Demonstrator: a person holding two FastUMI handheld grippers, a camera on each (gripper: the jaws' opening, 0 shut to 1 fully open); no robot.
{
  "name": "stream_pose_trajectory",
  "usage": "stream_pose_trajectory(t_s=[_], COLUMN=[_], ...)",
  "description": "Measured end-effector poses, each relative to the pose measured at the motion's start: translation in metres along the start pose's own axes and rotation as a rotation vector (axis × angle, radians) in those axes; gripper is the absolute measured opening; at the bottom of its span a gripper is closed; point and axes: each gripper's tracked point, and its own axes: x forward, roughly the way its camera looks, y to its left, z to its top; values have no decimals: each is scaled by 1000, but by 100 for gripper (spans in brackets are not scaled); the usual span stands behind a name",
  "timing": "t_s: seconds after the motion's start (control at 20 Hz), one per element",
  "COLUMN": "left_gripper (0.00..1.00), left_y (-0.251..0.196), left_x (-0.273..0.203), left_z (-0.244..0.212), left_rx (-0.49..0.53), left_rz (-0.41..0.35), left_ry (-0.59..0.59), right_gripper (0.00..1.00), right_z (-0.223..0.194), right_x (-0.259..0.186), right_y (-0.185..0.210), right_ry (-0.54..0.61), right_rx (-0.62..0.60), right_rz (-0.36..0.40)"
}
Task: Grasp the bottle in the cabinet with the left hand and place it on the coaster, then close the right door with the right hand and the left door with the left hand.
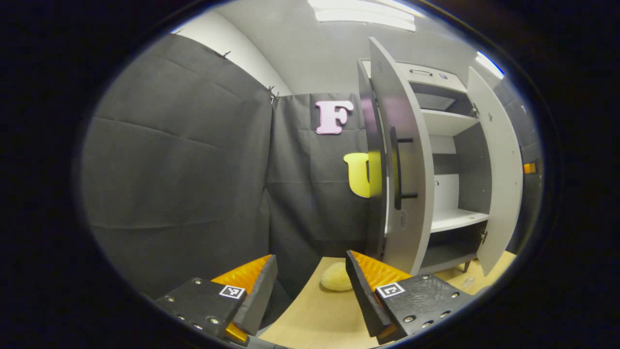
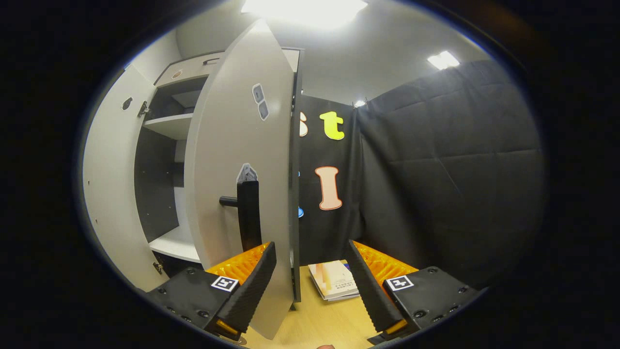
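1. Grey cabinet [image 1: 450, 160] stands with both doors swung out; the bottle cannot be made out.
2. Left gripper [image 1: 310, 286] gapes wide, empty, over the wooden table [image 1: 315, 315].
3. Right gripper [image 2: 310, 281] gapes wide, empty, its fingers straddling the right door [image 2: 242, 160] edge.

Open right door [image 2: 242, 160] blocks the right claw [image 2: 310, 286].

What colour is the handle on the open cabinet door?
Black, a vertical bar handle; clearest in the right gripper view.

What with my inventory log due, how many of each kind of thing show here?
Cabinet: 1
Doors: 2
Door handles: 2
Pale round pad: 1
Booklet stack: 1
Tools: 2
Total: 9
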Motion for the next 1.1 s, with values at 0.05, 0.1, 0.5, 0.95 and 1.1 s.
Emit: stream_pose_trajectory(t_s=[0.05, 0.1, 0.5, 0.95, 1.1], left_gripper=[84, 84, 84, 84, 84], left_y=[2, 4, 29, 42, 44], left_x=[0, 2, 5, 13, 16], left_z=[-2, -2, -8, -4, 4], left_rx=[-3, -6, -8, -52, -74], left_rz=[2, 4, 26, 21, 6], left_ry=[1, 3, 12, 35, 48], right_gripper=[95, 95, 95, 95, 95], right_z=[1, 0, 0, -4, -8], right_x=[1, 2, 17, 29, 22], right_y=[5, 11, 61, 100, 95], right_ry=[-2, -3, 3, 4, 9], right_rx=[-2, -4, 14, -29, -5], right_rz=[9, 20, 124, 185, 187])
